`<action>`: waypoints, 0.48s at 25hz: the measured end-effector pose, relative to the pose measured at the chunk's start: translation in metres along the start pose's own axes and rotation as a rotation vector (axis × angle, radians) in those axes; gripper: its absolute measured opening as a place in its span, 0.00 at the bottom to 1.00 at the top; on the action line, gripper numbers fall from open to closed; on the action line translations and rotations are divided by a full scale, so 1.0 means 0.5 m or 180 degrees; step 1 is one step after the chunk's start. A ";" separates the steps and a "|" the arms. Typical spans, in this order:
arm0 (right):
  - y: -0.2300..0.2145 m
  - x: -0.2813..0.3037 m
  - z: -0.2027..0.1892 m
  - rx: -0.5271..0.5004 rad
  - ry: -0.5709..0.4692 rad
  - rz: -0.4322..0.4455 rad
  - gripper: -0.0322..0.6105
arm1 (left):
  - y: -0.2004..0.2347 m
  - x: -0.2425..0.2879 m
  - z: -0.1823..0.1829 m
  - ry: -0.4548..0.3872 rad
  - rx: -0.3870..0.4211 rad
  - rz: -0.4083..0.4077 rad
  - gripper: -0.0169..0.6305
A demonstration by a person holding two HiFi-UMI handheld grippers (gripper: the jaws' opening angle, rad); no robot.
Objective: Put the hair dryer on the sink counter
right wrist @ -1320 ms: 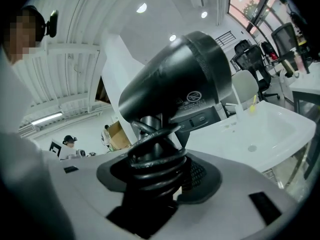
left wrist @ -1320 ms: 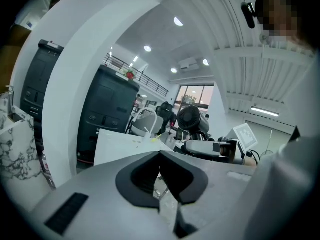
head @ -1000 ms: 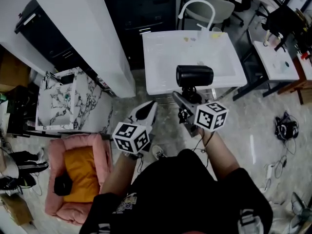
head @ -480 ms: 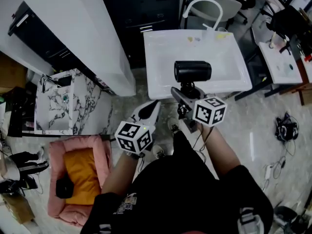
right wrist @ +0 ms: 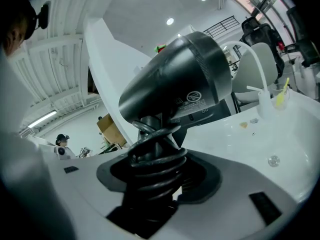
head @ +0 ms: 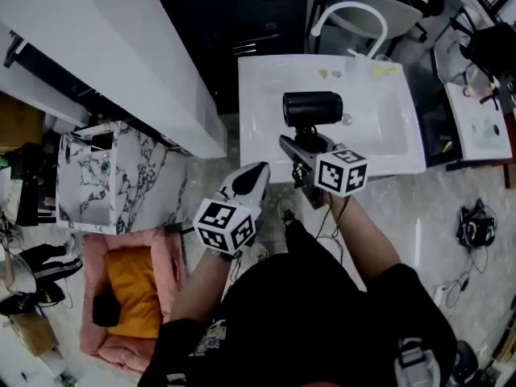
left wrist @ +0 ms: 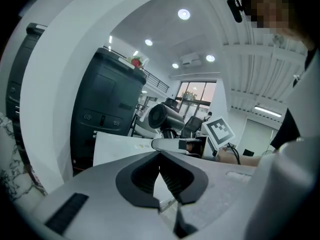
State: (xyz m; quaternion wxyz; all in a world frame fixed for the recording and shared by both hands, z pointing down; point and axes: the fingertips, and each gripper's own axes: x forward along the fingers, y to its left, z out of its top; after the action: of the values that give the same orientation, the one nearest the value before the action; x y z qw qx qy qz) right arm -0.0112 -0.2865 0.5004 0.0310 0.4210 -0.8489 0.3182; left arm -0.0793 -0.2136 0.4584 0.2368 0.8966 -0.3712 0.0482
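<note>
— Well, what takes up the most room?
— The white sink counter, straight ahead of the person, with a curved white faucet at its far edge. Off to the left, on the floor, lies a pink pet bed with an orange cushion in it.
— And the hair dryer?
— The black hair dryer is up in the air, barrel lying sideways. From the head view it shows over the near half of the basin, held clear of the counter.
— What has it?
— The right gripper is clamped on its handle, where the black cord is wound in coils between the jaws.
— The other one?
— The left gripper hangs lower and to the left, short of the counter's front edge, its jaws pressed together on nothing.
— Anything small?
— A clear cup with a yellow straw stands just beside the faucet.
</note>
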 end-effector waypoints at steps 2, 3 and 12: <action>-0.031 0.028 0.014 0.0026 0.0054 0.0015 0.41 | 0.014 0.032 0.009 0.0005 -0.0019 0.0036 0.03; -0.045 0.041 0.021 0.0042 0.0076 0.0027 0.41 | 0.022 0.048 0.013 0.0008 -0.0028 0.0054 0.03; -0.152 0.153 0.071 0.0168 0.0219 0.0113 0.41 | 0.093 0.164 0.042 0.0047 -0.0078 0.0191 0.03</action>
State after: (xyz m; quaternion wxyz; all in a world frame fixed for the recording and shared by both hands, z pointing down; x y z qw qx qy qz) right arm 0.0027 -0.3935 0.5357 0.0433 0.3953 -0.8459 0.3553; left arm -0.0542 -0.3048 0.4794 0.2489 0.8817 -0.3967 0.0574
